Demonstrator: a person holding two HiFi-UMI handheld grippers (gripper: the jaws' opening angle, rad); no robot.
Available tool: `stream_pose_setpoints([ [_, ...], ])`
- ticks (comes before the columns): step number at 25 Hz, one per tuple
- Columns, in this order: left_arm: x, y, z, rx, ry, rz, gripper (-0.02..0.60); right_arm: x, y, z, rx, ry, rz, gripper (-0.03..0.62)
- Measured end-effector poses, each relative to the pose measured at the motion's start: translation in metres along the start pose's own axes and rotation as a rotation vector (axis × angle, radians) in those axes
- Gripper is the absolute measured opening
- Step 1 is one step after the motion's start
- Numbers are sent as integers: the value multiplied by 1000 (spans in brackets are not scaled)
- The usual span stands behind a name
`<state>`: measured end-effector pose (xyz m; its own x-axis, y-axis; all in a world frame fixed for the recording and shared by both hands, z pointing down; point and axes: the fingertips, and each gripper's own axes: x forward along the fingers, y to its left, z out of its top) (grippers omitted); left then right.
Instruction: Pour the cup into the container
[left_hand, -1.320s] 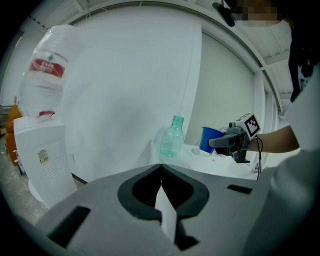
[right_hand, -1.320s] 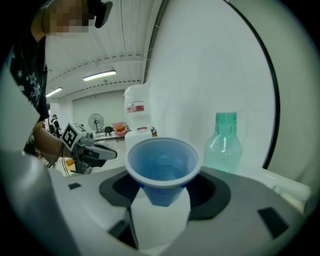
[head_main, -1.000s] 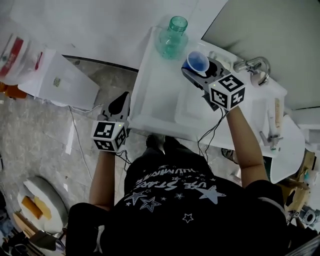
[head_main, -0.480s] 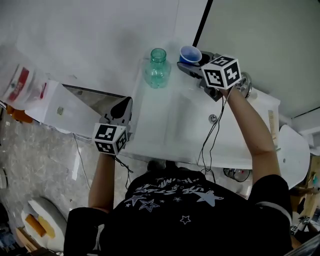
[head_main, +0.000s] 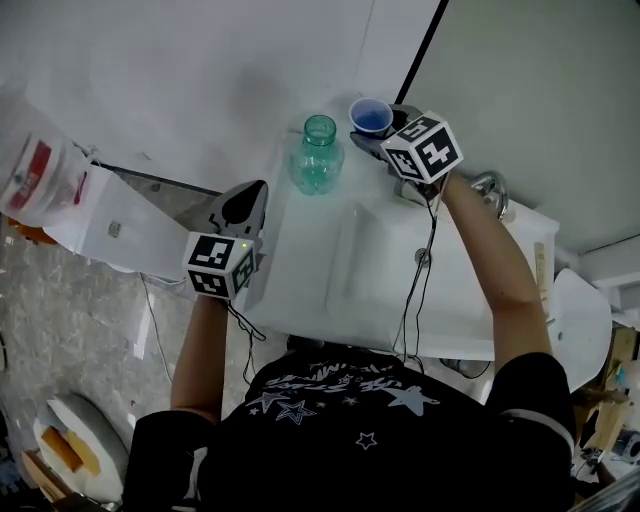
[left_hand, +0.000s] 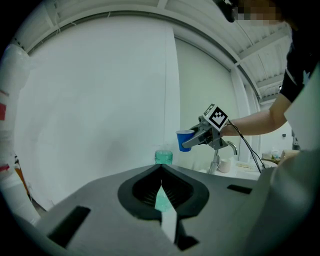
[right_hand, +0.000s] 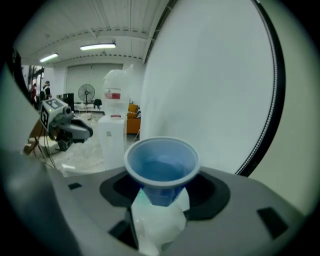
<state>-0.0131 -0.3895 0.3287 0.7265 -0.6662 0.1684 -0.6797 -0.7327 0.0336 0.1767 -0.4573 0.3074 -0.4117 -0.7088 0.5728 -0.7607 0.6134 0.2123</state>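
Nothing is poured yet, as far as we can see. The cup (head_main: 371, 116) is upright, lifted off the counter (head_main: 330, 280) and carried just right of the bottle (head_main: 318, 155), near its open mouth. The bottle stands on the counter's far left corner. We judge that the carry is nearly done. The tilt over the mouth and the emptying are both left to do. The right gripper (head_main: 374, 138) has its 2 jaws about half spread and pinches the cup's lower wall. There seems to be liquid inside the cup. The left gripper (head_main: 247, 196) hangs by the counter's left edge, jaws pressed together on nothing.
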Motion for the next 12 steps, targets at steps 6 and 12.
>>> stream_pose_setpoints([
  [6,17,15,-6,-14,11,-6,9,29,-10,-11,-157,115,-41,267],
  [12,26,17,-12,-37,10,-15,9,37,-9,-9,-288,181,-47,267],
])
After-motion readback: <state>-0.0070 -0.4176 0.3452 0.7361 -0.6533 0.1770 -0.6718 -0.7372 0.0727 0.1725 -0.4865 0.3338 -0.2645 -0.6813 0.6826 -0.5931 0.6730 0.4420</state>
